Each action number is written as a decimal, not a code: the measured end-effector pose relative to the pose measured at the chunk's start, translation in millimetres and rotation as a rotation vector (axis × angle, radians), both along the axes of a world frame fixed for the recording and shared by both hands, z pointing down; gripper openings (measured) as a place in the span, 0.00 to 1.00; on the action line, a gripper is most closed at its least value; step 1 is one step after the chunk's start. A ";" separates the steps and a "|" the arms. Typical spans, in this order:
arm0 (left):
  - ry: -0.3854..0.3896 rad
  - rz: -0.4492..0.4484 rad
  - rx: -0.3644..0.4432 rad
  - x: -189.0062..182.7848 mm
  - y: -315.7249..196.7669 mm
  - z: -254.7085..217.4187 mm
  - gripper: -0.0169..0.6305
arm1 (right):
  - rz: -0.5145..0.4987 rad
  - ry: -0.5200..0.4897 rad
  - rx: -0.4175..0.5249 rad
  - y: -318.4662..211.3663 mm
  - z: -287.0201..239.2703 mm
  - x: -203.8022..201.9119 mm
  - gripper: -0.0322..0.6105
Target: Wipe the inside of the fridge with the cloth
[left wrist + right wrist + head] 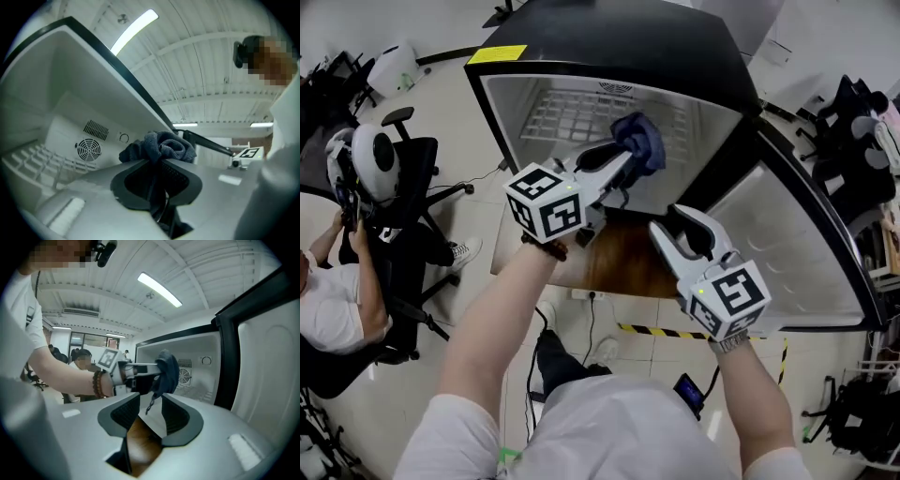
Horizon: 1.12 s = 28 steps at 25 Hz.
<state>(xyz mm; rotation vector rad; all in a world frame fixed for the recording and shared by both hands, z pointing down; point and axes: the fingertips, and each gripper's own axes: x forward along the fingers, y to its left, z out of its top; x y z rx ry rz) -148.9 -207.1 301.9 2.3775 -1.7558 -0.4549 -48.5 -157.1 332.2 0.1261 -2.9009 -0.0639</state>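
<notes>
A small black fridge (609, 42) stands open on a wooden table (623, 262), its door (797, 234) swung out to the right. My left gripper (623, 157) is shut on a bunched dark blue cloth (639, 141) and holds it at the mouth of the fridge, in front of the white wire shelf (581, 108). In the left gripper view the cloth (159, 145) bulges out past the pinched jaws. My right gripper (680, 230) is open and holds nothing; it hangs lower, over the table's front edge, below the cloth (168, 369).
A fan grille (88, 149) and a round knob (123, 138) sit on the fridge's back wall. A seated person (333, 300) and office chairs (408, 187) are at the left. Striped tape (675, 333) marks the floor under the table.
</notes>
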 end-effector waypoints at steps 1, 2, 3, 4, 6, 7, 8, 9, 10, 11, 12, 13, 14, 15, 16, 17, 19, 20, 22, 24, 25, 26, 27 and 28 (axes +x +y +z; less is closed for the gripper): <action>-0.044 -0.033 -0.009 -3.2 -13.0 -3.4 0.10 | 0.003 0.006 0.003 0.8 2.3 1.9 0.28; -0.081 -0.063 -0.017 -5.8 -26.0 -7.1 0.10 | 0.004 0.012 0.005 2.0 4.7 3.2 0.28; -0.109 -0.089 -0.024 -7.4 -38.8 -10.8 0.10 | 0.004 0.016 0.006 3.3 7.1 4.3 0.28; -0.130 -0.109 -0.029 -7.9 -51.4 -14.6 0.10 | 0.005 0.020 0.008 4.5 9.3 5.1 0.28; -0.158 -0.135 -0.041 -6.7 -75.5 -19.6 0.10 | 0.008 0.024 0.012 6.0 12.7 6.6 0.28; -0.169 -0.146 -0.052 -6.3 -86.8 -20.1 0.10 | 0.011 0.022 0.013 6.3 13.6 7.1 0.28; -0.179 -0.155 -0.064 -6.2 -97.5 -19.2 0.10 | 0.015 0.018 0.015 6.4 13.8 7.7 0.28; -0.189 -0.162 -0.079 -6.5 -107.4 -17.3 0.10 | 0.018 0.013 0.016 6.6 13.6 8.3 0.28; -0.198 -0.168 -0.093 -7.2 -116.5 -15.1 0.10 | 0.021 0.010 0.016 6.9 13.4 9.1 0.28; -0.205 -0.176 -0.105 -8.3 -124.5 -13.2 0.10 | 0.022 0.007 0.017 7.2 13.3 10.0 0.28; -0.209 -0.183 -0.114 -9.7 -131.6 -12.2 0.10 | 0.022 0.005 0.017 7.4 13.4 11.0 0.28; -0.209 -0.190 -0.119 -11.3 -137.8 -12.6 0.10 | 0.022 0.004 0.015 7.4 13.8 11.8 0.27; -0.207 -0.195 -0.120 -12.8 -143.4 -13.5 0.10 | 0.023 0.002 0.012 6.9 14.3 12.7 0.26; -0.202 -0.199 -0.122 -14.2 -148.8 -14.0 0.10 | 0.025 0.000 0.009 6.4 14.8 13.5 0.25; -0.196 -0.202 -0.126 -15.6 -153.9 -14.0 0.10 | 0.027 -0.003 0.005 6.0 15.2 14.2 0.25; -0.191 -0.204 -0.131 -17.0 -158.3 -14.0 0.10 | 0.029 -0.006 0.001 5.8 15.3 14.6 0.23; -0.184 -0.208 -0.142 -18.8 -165.1 -14.1 0.10 | 0.033 -0.013 -0.004 6.0 14.9 15.2 0.21; -0.180 -0.207 -0.148 -19.1 -168.3 -13.4 0.10 | 0.034 -0.016 -0.005 6.3 14.3 15.4 0.19; -0.163 -0.206 -0.161 -20.4 -174.6 -10.2 0.10 | 0.037 -0.024 -0.004 6.3 12.3 15.5 0.14; -0.135 -0.205 -0.177 -23.4 -180.7 -6.1 0.10 | 0.043 -0.033 -0.002 5.1 10.4 16.1 0.09; -0.118 -0.204 -0.183 -25.3 -183.8 -4.0 0.10 | 0.046 -0.036 -0.002 4.4 10.0 16.5 0.06; -0.101 -0.202 -0.189 -26.9 -186.6 -2.1 0.10 | 0.045 -0.040 -0.003 4.1 9.6 16.9 0.05; -0.085 -0.198 -0.195 -28.0 -189.1 -0.5 0.10 | 0.044 -0.045 -0.004 4.1 9.3 17.1 0.05; -0.070 -0.192 -0.199 -28.5 -191.4 0.6 0.10 | 0.042 -0.047 -0.006 4.1 9.5 17.6 0.05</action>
